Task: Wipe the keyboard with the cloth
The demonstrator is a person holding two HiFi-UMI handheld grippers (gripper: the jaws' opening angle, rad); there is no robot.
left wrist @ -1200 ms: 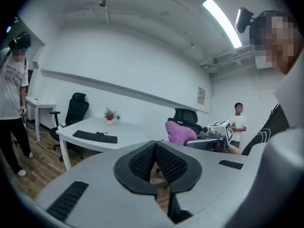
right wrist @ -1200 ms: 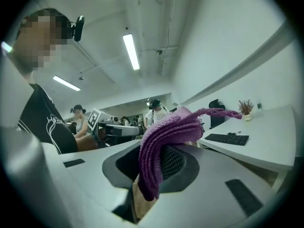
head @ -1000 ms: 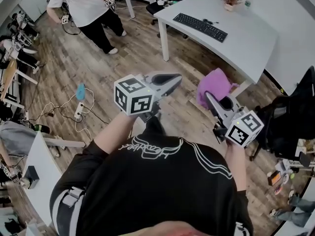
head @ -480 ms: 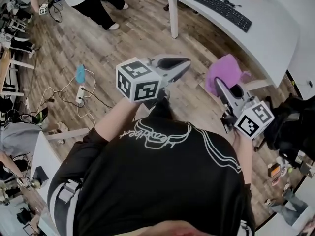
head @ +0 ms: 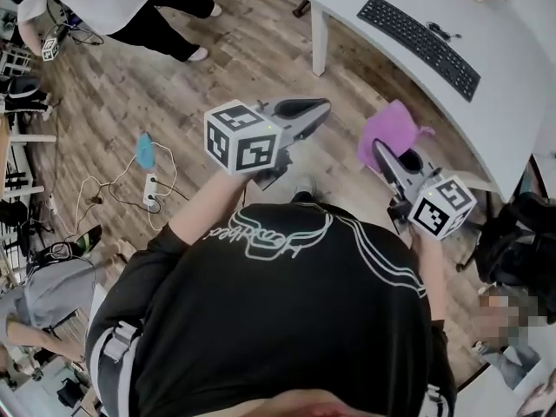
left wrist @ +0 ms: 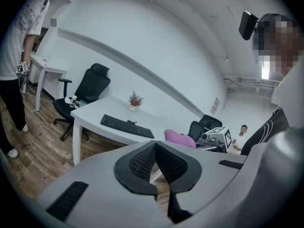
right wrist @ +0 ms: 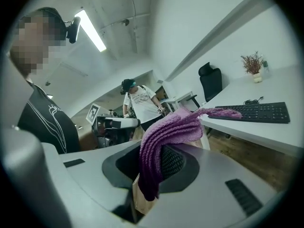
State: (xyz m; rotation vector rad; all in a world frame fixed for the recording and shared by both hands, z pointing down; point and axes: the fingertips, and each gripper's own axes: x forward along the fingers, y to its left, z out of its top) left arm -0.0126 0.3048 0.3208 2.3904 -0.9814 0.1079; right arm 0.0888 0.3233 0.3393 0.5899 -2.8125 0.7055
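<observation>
We hold the soft-looking, light, floppy cloth [right wrist: 172, 129] pinched by a bunched fold in our right tongs [right wrist: 156, 167], left tongs [left wrist: 156, 148] closed on nothing, well apart from the keyboard [head: 419, 33] near the front edge of the surface [head: 521, 102].

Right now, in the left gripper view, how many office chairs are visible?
2. One office chair stands beside the white desk, at its left end; the other office chair shows just beyond the purple cloth. Others may be hidden.
</observation>
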